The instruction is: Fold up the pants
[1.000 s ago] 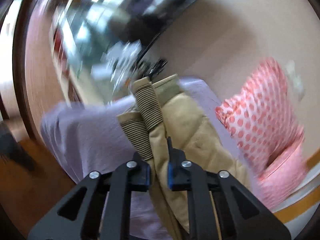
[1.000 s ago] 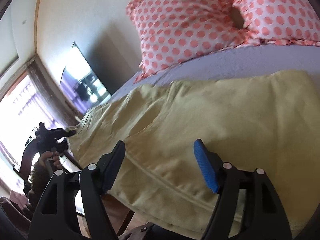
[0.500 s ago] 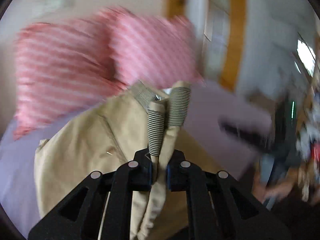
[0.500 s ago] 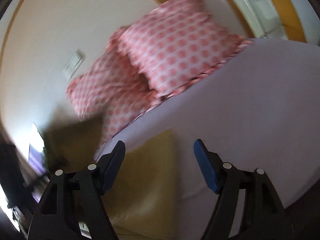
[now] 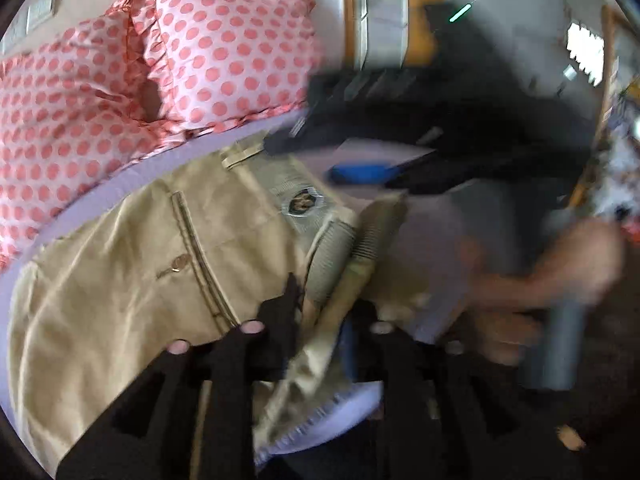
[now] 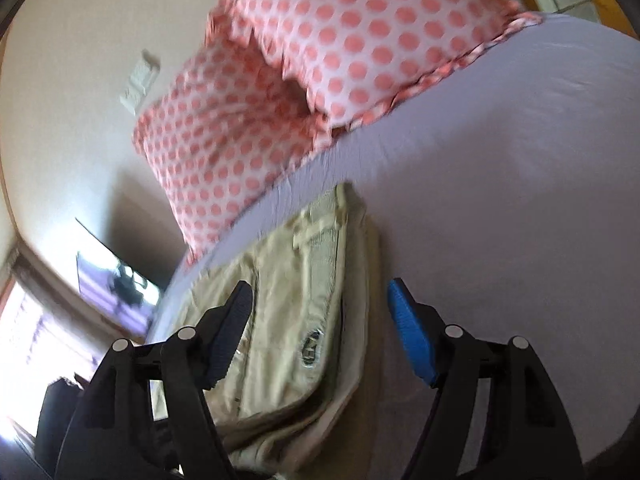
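Tan pants lie folded on a lilac bed sheet, waistband and label uppermost. My left gripper is shut on the striped cuffs of the pants, held over the waistband. My right gripper is open and empty, hovering above the waistband end of the pants. It also shows blurred in the left wrist view, held by a hand above the bed's near corner.
Two pink polka-dot pillows lie at the head of the bed against a beige wall. A wooden door frame stands behind. A TV screen and a bright window are at the left in the right wrist view.
My left gripper has carried the cuffs over to the waistband end, doubling the pants. My right gripper has swung over the bed and now hovers above the waistband.
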### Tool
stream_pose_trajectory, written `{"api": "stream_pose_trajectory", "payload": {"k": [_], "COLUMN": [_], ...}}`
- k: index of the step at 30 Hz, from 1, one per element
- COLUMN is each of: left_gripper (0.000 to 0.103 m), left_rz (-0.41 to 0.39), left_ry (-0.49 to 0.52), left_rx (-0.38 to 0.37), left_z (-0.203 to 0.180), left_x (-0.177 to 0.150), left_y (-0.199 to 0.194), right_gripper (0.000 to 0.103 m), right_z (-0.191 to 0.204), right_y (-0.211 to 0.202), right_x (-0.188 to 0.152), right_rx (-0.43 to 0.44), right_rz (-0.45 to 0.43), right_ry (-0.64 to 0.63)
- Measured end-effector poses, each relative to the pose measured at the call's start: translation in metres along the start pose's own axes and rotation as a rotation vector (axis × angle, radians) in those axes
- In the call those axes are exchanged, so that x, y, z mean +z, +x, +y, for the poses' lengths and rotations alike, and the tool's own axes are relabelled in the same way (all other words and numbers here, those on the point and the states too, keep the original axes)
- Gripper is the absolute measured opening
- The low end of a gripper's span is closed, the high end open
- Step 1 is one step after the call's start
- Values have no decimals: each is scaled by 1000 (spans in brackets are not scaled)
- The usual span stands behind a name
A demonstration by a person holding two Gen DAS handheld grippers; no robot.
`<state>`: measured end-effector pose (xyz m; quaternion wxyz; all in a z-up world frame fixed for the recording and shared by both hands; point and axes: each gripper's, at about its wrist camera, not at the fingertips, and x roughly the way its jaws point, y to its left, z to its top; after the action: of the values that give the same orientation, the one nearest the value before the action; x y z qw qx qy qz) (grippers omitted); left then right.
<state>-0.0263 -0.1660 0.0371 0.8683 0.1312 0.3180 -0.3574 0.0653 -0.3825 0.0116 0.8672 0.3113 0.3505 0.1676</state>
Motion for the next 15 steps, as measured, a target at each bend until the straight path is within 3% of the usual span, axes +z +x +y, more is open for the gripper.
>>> {"api": "stream_pose_trajectory", "payload": {"k": [3, 4, 6, 10, 12, 15], "left_gripper": [41, 49, 60, 65, 65, 65], "left_rz": [-45, -56, -65, 8, 90, 143], "left_ry": [-50, -91, -213, -519, -640, -709], "left_rx": [-95, -111, -40, 106, 109, 26], "left_z": [19, 35, 86, 209, 260, 288], "left_x": [-6, -9, -16, -35, -48, -57], "left_y": [-41, -58, -81, -90, -80, -63], "right_gripper": [59, 53, 48, 43, 43, 42], "right_z": [-3, -6, -7, -12, -16, -14], "right_y": [18, 24, 27, 30, 32, 39], "right_x": [2, 3, 6, 8, 13, 18], "right_rx": [-40, -43, -31, 36, 52, 61], "right_rz": [74, 89, 99, 127, 136, 157], "right_ry": [-18, -16, -21, -3, 6, -2]}}
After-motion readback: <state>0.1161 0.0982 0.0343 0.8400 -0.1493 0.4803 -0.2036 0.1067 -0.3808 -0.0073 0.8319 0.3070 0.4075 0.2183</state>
